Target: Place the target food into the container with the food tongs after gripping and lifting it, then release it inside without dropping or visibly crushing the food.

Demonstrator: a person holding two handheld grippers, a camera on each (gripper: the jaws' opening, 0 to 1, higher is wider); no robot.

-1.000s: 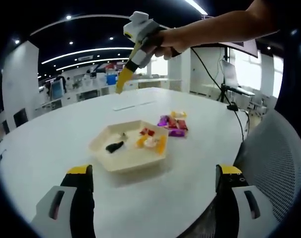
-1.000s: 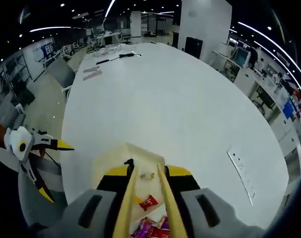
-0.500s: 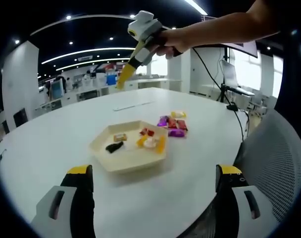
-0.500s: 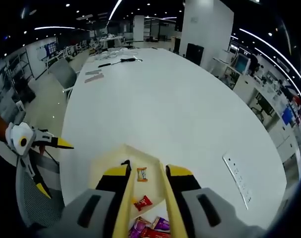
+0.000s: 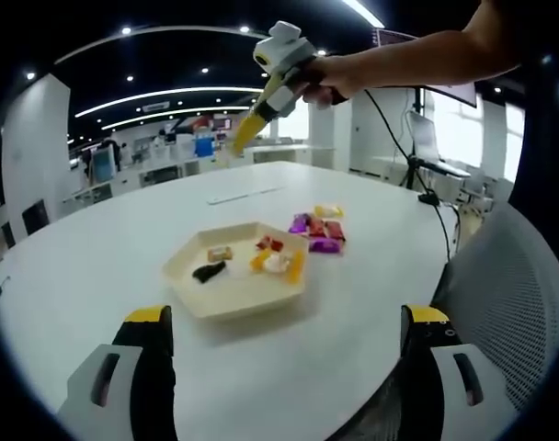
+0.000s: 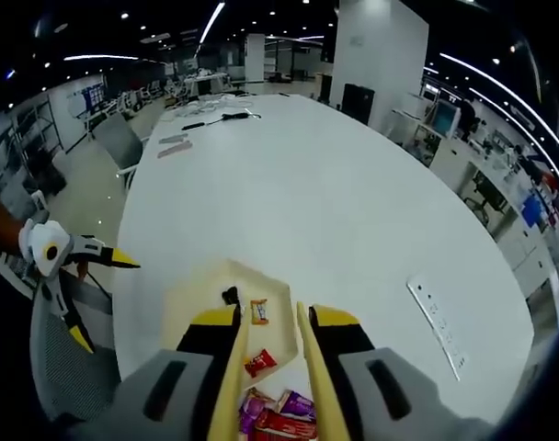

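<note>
A cream hexagonal tray (image 5: 226, 299) sits on the white table and holds a black piece (image 5: 206, 272), a wrapped candy (image 5: 220, 254) and several red, orange and white bits. Loose wrapped snacks (image 5: 318, 230) lie just right of it. My left gripper (image 5: 287, 317) stands wide open near the table edge, holding nothing. High above the tray, a hand holds my right gripper (image 5: 272, 87), shut on yellow food tongs (image 5: 245, 140). In the right gripper view the tongs (image 6: 233, 367) hang spread and empty over the tray (image 6: 192, 285), with the candy (image 6: 258, 312) lying below between their tips.
A grey mesh chair (image 5: 509, 294) stands at the table's right edge. A flat power strip (image 6: 436, 312) lies on the table to the right, and small items with a cable (image 6: 224, 112) lie at the far end. My left gripper (image 6: 54, 266) shows beside another chair (image 6: 59, 367).
The wrapped candy left the tongs and now lies in the tray. My right gripper with the tongs has lifted higher and drifted right in the left gripper view. The left gripper stayed put.
</note>
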